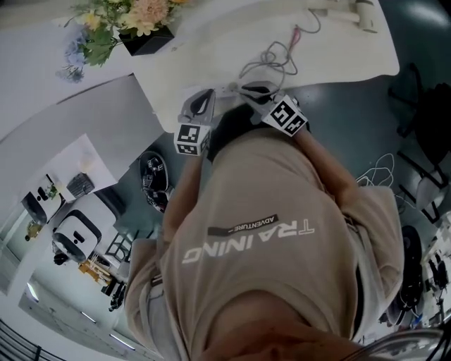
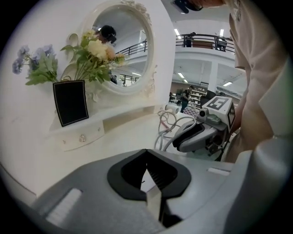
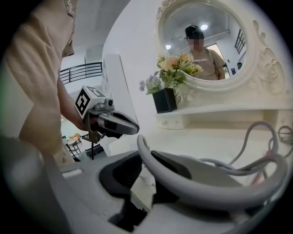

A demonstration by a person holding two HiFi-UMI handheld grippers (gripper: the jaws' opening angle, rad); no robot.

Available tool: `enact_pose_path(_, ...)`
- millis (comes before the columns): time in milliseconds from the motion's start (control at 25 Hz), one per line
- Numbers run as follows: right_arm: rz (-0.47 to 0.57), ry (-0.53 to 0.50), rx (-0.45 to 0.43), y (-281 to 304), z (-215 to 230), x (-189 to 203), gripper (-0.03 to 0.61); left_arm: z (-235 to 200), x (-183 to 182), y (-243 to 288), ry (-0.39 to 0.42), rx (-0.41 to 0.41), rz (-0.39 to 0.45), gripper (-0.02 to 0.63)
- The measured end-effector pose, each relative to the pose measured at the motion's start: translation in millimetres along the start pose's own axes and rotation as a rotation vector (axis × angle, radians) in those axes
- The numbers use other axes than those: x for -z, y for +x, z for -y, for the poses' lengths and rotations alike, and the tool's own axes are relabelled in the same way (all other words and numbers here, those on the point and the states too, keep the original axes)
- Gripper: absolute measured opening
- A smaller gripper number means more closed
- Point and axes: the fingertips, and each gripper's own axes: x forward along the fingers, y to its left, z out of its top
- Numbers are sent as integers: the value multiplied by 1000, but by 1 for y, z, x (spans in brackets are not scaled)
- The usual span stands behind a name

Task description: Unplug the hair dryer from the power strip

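Note:
A grey cord (image 1: 271, 60) lies in loops on the white dressing table (image 1: 211, 63). My right gripper (image 1: 255, 92) is at the table's near edge. In the right gripper view the cord (image 3: 197, 189) comes out from between the jaw tips and curls back over the right jaw, so the jaws look shut on it. My left gripper (image 1: 202, 106) is beside it on the left. Its pads (image 2: 158, 183) meet with nothing between them. I cannot pick out the hair dryer or the power strip. A white object (image 1: 363, 14) at the table's far end is cut off.
A black vase of flowers (image 1: 141, 32) stands at the table's back left, under an oval mirror (image 2: 120, 50). A small drawer shelf (image 2: 80, 135) runs below the mirror. A thin pink wire (image 1: 299, 32) lies past the grey cord. The person's torso (image 1: 268, 233) fills the near side.

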Motion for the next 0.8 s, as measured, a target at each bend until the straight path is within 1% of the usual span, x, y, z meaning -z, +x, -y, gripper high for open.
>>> enact_pose_path(40, -4, 2, 5, 2, 0, 0, 63, 0, 6, 3, 10, 9, -23, 6)
enact_pose_path(200, -19, -9, 39, 9, -2, -8, 67, -2, 15, 16, 61, 46, -124, 6)
enact_pose_path(360, -51, -30, 75, 20, -9, -15, 81, 4, 31, 19, 132, 98, -224, 6)
enact_pose_path(400, -63, -40, 79, 25, -8, -15, 91, 3, 34, 21, 144, 108, -238, 6)
enact_pose_path(560, -147, -98, 111, 44, -3, -17, 92, -3, 38, 25, 171, 141, -271, 6)
enact_pose_path(720, -220, -119, 164, 57, -6, -7, 92, -2, 58, 22, 241, 182, -339, 6)
enact_pose_path(800, -245, -121, 184, 61, -2, -5, 91, -2, 61, 23, 268, 198, -342, 6)
